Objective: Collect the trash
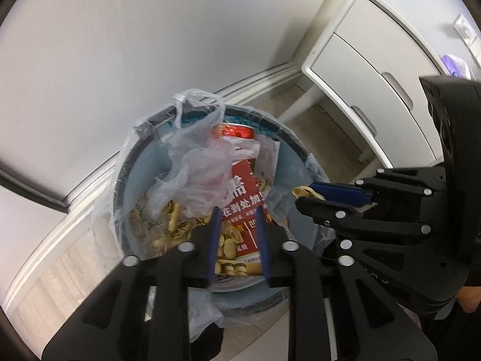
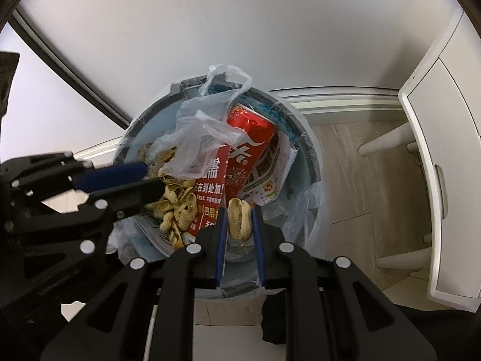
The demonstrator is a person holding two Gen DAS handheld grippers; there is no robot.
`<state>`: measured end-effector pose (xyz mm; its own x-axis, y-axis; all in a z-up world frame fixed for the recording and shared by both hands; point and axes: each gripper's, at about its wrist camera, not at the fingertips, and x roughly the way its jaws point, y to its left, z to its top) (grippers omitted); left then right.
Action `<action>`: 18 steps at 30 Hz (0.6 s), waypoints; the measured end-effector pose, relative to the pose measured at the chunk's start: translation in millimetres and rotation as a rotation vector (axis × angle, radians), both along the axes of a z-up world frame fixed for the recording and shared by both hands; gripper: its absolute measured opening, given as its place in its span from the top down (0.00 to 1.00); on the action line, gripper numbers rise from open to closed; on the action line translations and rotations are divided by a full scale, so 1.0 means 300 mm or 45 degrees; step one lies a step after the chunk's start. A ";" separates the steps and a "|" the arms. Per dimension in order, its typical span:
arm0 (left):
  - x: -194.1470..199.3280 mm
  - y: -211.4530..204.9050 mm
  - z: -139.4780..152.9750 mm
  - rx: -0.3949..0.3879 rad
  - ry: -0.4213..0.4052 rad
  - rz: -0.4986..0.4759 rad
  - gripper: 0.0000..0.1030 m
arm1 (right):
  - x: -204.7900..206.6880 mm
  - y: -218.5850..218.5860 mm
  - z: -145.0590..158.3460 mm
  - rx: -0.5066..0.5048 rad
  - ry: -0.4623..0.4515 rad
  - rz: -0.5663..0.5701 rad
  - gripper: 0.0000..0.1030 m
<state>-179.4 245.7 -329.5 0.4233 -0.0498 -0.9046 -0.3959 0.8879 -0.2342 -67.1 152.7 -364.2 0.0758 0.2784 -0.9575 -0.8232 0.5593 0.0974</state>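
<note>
Over the bin (image 2: 303,138), I hold both grippers pointing steeply down. My right gripper (image 2: 239,210) pinches a peanut shell (image 2: 239,218) between its blue pads, the shell's long axis running along the fingers, 12 to 6 o'clock in the right wrist view. It hangs inside the rim, over the pile, with the bin mouth straight ahead at 12 o'clock. My left gripper (image 1: 237,210) hangs over the middle of the bin with its jaws slightly apart and nothing between them. Below lie more shells (image 1: 168,225), a red can (image 2: 252,138), a red packet (image 1: 243,207) and a crumpled clear bag (image 1: 198,174). The right hand carries the last piece in view; I judge that letting go here should drop it in.
</note>
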 end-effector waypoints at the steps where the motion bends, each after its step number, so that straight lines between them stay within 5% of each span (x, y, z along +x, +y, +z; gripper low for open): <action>1: -0.002 0.003 0.003 0.000 -0.004 0.006 0.75 | 0.001 -0.001 0.001 -0.002 -0.003 0.000 0.76; 2: -0.004 0.006 0.005 0.001 -0.008 0.006 0.71 | 0.001 -0.002 0.002 -0.004 -0.009 -0.002 0.63; 5: -0.011 0.016 0.013 0.013 -0.014 0.026 0.60 | 0.015 -0.008 0.003 -0.009 -0.011 -0.028 0.57; 12: -0.032 0.055 0.024 0.188 0.039 0.172 0.15 | 0.048 -0.029 0.017 -0.010 -0.070 -0.102 0.32; 18: -0.049 0.092 0.032 0.215 0.029 0.230 0.06 | 0.065 -0.049 0.031 -0.013 -0.135 -0.139 0.14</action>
